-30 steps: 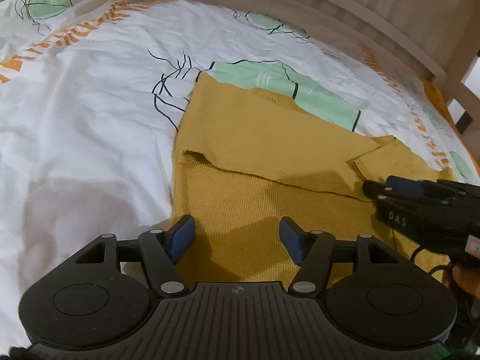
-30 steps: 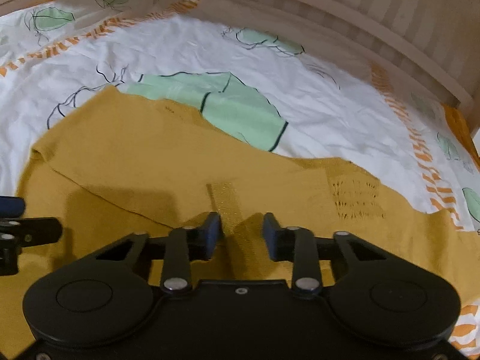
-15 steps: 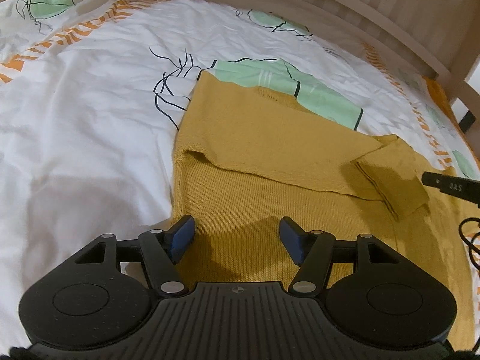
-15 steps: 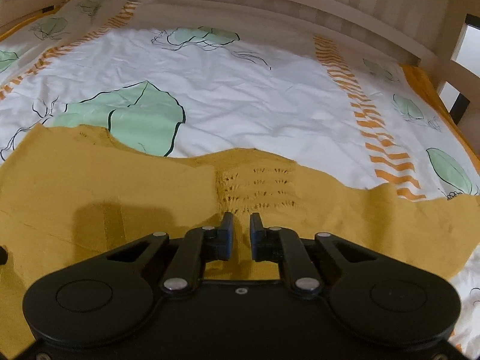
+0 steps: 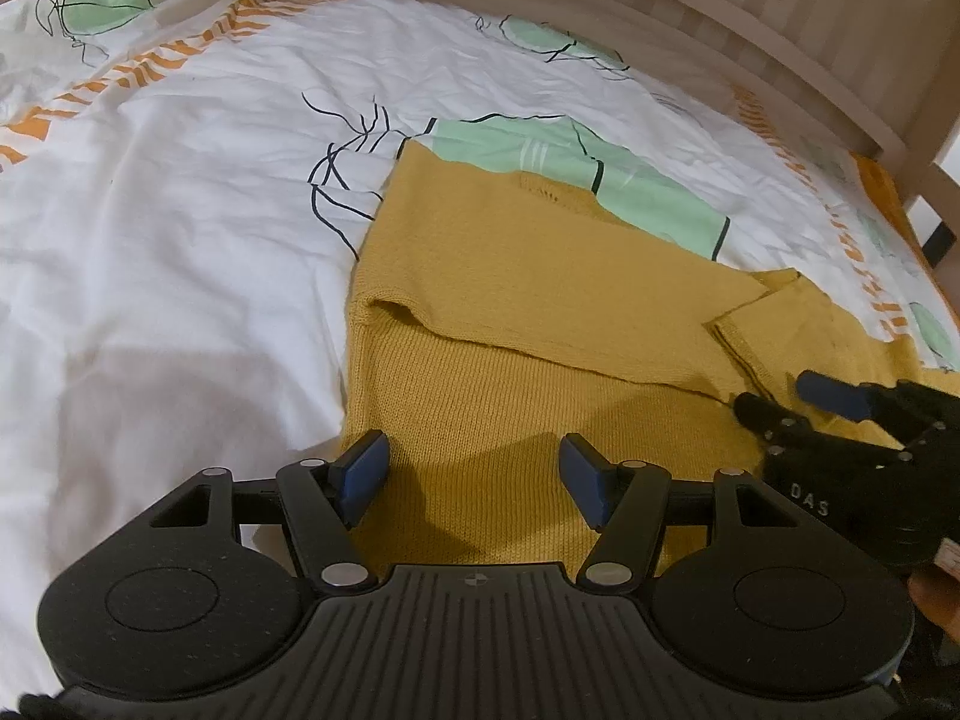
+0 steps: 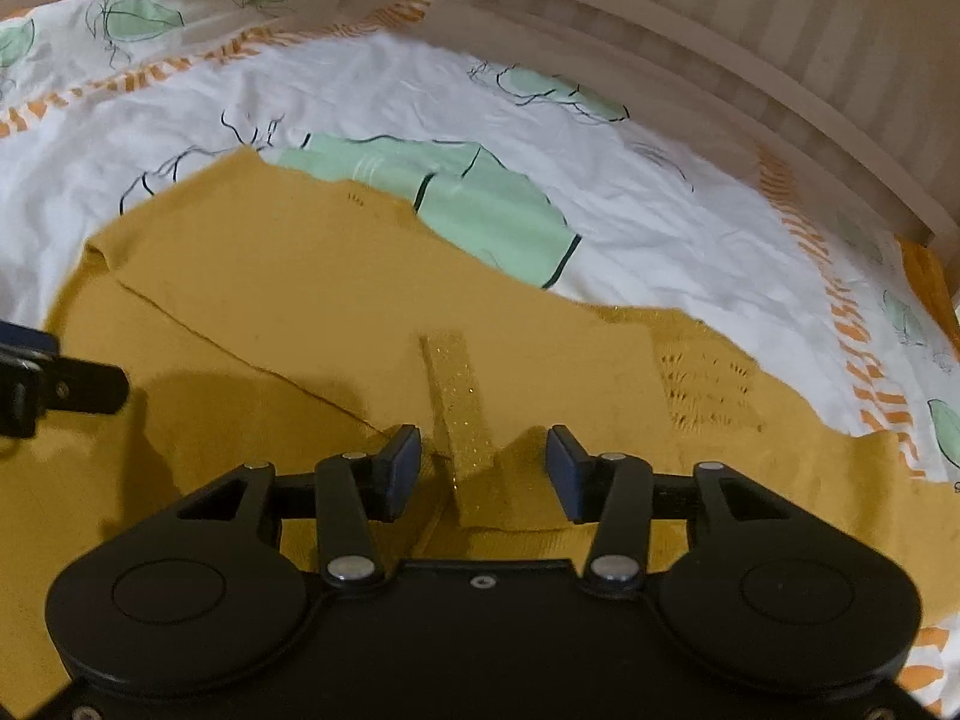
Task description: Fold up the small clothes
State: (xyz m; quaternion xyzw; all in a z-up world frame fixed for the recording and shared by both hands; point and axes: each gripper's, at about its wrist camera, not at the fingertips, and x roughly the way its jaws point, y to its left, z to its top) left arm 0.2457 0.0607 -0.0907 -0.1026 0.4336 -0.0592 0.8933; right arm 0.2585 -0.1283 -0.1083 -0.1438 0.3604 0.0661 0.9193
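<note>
A mustard-yellow knit garment (image 5: 540, 276) lies flat on the bed, its upper part folded down over the body. My left gripper (image 5: 474, 468) hovers open above the garment's near left edge, nothing between its pads. In the right wrist view the garment (image 6: 300, 300) fills the foreground. My right gripper (image 6: 483, 462) sits low over a folded sleeve end with a glittery band (image 6: 459, 402); its jaws are opening and the band lies between the pads without being pressed. The left wrist view shows the right gripper (image 5: 774, 394) at the right edge.
A white sheet (image 5: 180, 210) printed with green leaves and orange stripes covers the bed around the garment. A slatted wooden bed rail (image 5: 750, 42) runs along the far side and right. One of the left gripper's fingers (image 6: 84, 387) shows at the right wrist view's left edge.
The right gripper swung away to the right with its jaws nearly shut, then came back over the folded sleeve with its jaws wider apart. The left gripper has kept still.
</note>
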